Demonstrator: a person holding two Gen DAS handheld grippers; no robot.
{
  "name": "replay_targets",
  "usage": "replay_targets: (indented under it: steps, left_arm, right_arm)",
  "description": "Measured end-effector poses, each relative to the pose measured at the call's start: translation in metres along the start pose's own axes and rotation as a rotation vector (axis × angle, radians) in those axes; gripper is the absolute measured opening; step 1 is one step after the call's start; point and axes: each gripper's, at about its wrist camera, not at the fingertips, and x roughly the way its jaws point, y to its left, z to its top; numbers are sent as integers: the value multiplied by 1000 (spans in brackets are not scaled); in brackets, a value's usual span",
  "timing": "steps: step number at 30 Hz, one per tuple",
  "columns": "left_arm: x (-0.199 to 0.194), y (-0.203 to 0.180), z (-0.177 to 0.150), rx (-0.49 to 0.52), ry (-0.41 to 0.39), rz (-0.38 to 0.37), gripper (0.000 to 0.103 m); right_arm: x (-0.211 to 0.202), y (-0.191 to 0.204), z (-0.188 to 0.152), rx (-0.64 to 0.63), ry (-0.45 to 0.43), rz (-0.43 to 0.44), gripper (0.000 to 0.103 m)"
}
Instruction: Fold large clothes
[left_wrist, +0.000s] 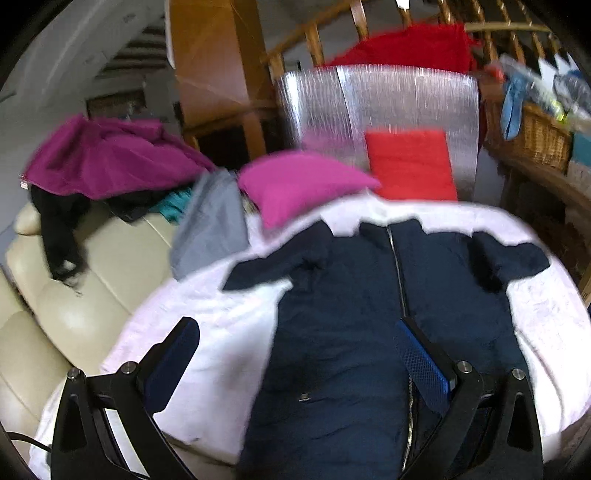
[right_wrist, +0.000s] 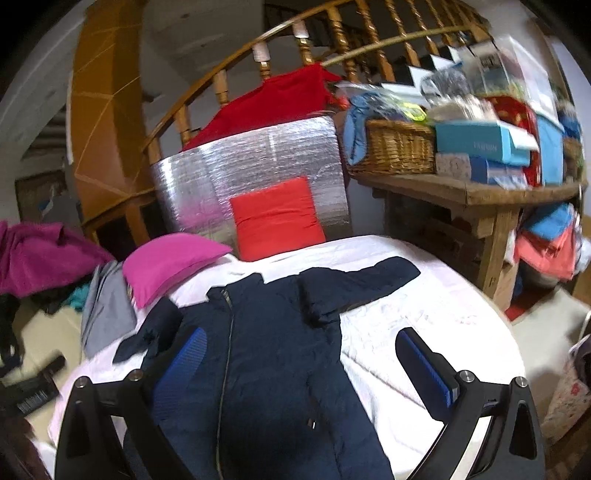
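A dark navy zip-front jacket (left_wrist: 354, 314) lies flat and face up on a white padded surface (left_wrist: 221, 332), sleeves spread to both sides. It also shows in the right wrist view (right_wrist: 273, 350). My left gripper (left_wrist: 295, 328) is open and empty, above the jacket's lower left part. My right gripper (right_wrist: 299, 339) is open and empty, above the jacket's lower right part; its right finger hangs over the white surface (right_wrist: 424, 314).
A magenta pillow (left_wrist: 299, 184) and a red cushion (left_wrist: 410, 162) lie at the far end against a silver foil panel (left_wrist: 380, 99). A grey garment (left_wrist: 210, 225) and a heap of clothes (left_wrist: 103, 158) lie on a cream sofa (left_wrist: 74, 295) at left. A cluttered wooden shelf (right_wrist: 461, 188) stands right.
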Motion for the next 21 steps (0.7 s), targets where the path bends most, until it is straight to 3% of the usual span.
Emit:
replay_targets:
  steps: [4, 9, 12, 15, 18, 21]
  left_arm:
    - [97, -32, -8, 14, 194, -45, 103]
    - [176, -53, -11, -7, 289, -44, 103]
    - [204, -63, -14, -6, 320, -55, 103]
    - [224, -69, -22, 21, 373, -76, 103]
    - [237, -75, -22, 41, 396, -92, 103]
    - [241, -83, -24, 83, 391, -100, 103]
  right_arm:
    - [65, -53, 15, 159, 45, 15, 103]
    - [186, -143, 22, 443, 202, 81, 103]
    - [248, -186, 12, 661, 283, 195, 103]
    - [294, -210, 2, 794, 325, 244, 103]
    - [336, -221, -1, 858, 354, 288, 96]
    - [368, -212, -5, 833, 417, 280, 93]
